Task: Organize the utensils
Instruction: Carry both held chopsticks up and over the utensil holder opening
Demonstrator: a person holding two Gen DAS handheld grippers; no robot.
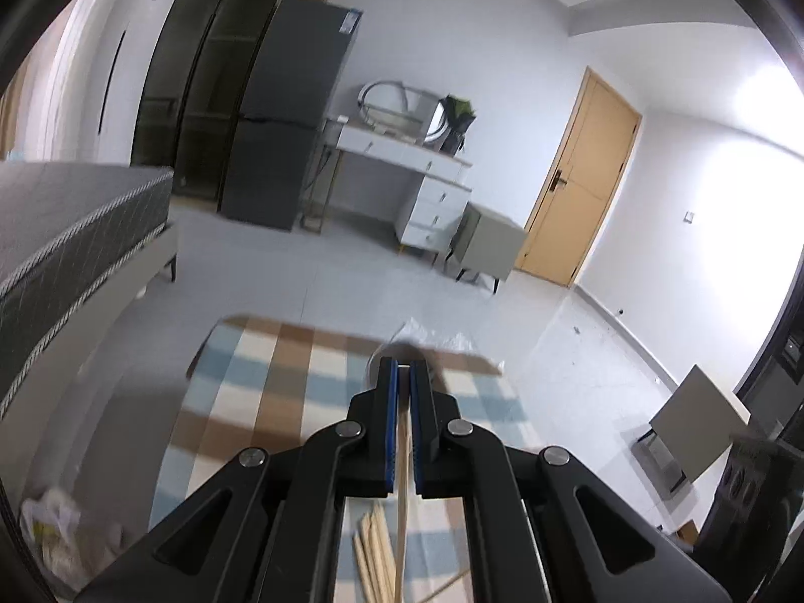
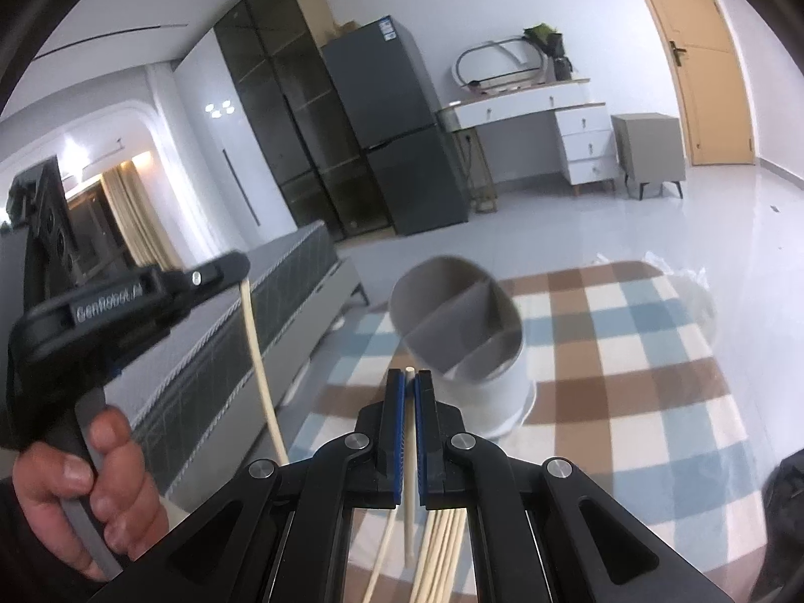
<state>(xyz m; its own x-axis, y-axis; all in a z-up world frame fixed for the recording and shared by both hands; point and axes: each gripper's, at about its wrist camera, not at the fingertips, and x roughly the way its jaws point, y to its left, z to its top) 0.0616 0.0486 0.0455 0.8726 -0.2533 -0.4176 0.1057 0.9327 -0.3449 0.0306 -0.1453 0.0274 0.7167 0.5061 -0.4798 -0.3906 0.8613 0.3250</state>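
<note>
- Right wrist view: the right gripper (image 2: 413,377) is clamping one pale wooden chopstick (image 2: 410,457) between its blue pads, the tip showing just past the jaws, presumably so the stick can be dropped end-first.
- Just beyond those jaws, a grey cylindrical utensil holder with inner dividers (image 2: 460,321) is standing tilted on the checked brown, blue and cream tablecloth (image 2: 628,367), its mouth leaning toward the camera; that lean should be easing entry.
- At the left of the same view, the left gripper (image 2: 236,269), worked by a person's hand (image 2: 85,492), is pinching the top end of a second pale chopstick (image 2: 259,367), which is hanging down freely.
- Left wrist view: the same gripper's jaws are standing closed on that thin stick, which is running back between the pads, above a loose bundle of further wooden chopsticks (image 1: 374,547) lying on the cloth.
- Room for moving: the cloth's far edge is lying close behind the holder, where crumpled clear plastic wrap (image 2: 688,281) is spilling over; bare floor is opening beyond.
- Judged risk: the hanging stick may be swinging into the other gripper.
</note>
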